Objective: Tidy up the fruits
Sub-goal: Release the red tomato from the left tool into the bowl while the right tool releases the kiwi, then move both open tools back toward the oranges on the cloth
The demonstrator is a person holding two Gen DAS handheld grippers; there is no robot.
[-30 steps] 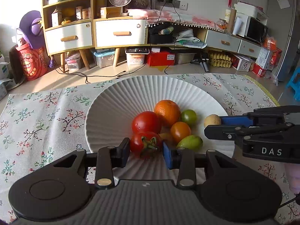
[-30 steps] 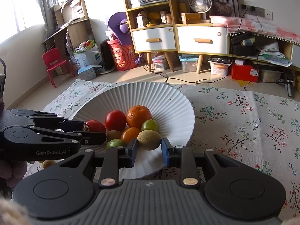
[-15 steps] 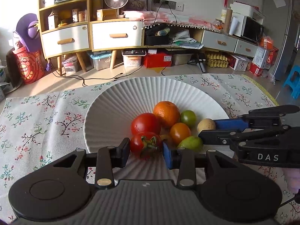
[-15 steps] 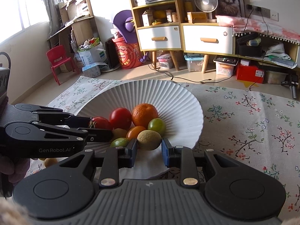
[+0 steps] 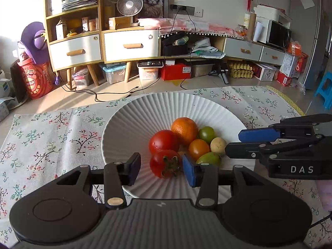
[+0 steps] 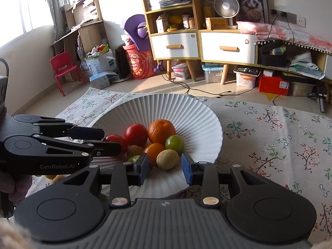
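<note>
A white ribbed plate [image 5: 145, 120] [image 6: 197, 120] on the floral cloth holds several fruits: an orange [image 5: 184, 130], a red tomato [image 5: 164, 141], a green fruit [image 5: 206, 133] and a small orange one [image 5: 198, 148]. My left gripper [image 5: 160, 169] is open, its jaws apart around a stemmed red tomato [image 5: 165, 164] that rests on the plate. My right gripper [image 6: 165, 168] is open, its jaws either side of a tan round fruit [image 6: 167, 159] lying in the plate. Each gripper shows in the other's view.
Two small fruits [image 6: 55, 178] lie on the cloth left of the plate, partly hidden by the left gripper. The floral cloth [image 5: 51, 134] spreads to both sides of the plate. Cabinets and boxes stand far behind.
Both grippers have opened, letting go of the stemmed tomato and the tan fruit, which now lie in the plate. The tan fruit sits closer to the pile.
</note>
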